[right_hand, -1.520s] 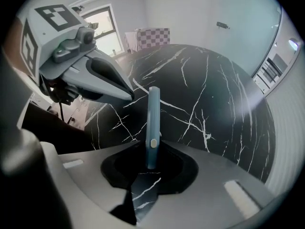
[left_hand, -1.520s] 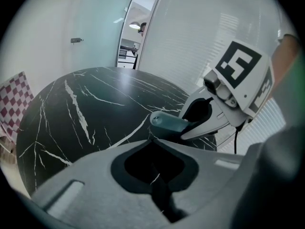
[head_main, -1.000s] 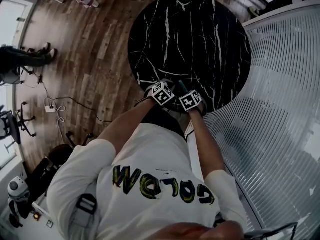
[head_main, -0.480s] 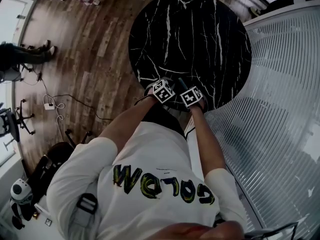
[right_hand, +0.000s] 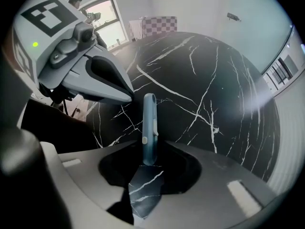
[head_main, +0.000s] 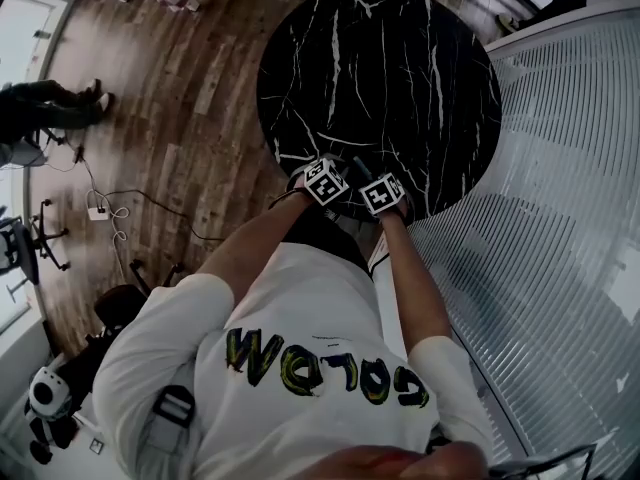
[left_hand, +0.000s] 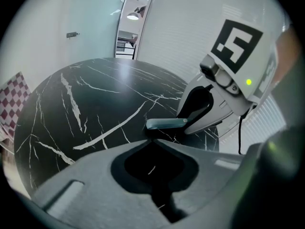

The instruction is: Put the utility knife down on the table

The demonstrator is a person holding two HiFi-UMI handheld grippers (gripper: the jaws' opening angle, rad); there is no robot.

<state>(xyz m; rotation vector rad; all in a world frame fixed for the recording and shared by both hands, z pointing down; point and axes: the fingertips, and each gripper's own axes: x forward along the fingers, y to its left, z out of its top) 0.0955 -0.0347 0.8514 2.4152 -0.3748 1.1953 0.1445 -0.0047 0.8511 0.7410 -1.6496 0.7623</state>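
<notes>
The right claw (right_hand: 149, 152) was opening around the utility knife (right_hand: 149, 120) by the desk's (right_hand: 214, 80) near edge. Released there, it might skid off. The left claw (left_hand: 153, 140) was pressed together.

Head view: white shirt (head_main: 290, 298) carrying one line of yellow-green lettering (head_main: 325, 368), seen upside down, reading roughly "COLOM", first letter uncertain between C and G; cube (head_main: 323, 183) of the left tongs (left_hand: 152, 141) and cube (head_main: 380, 194) of the right tongs (right_hand: 148, 157), each faced with black-and-white square code markers, patterns rather than letters; left gripper view: one such marker (left_hand: 237, 39) on the right tongs' cube; right gripper view: another marker (right_hand: 47, 14) on the left tongs' cube.
</notes>
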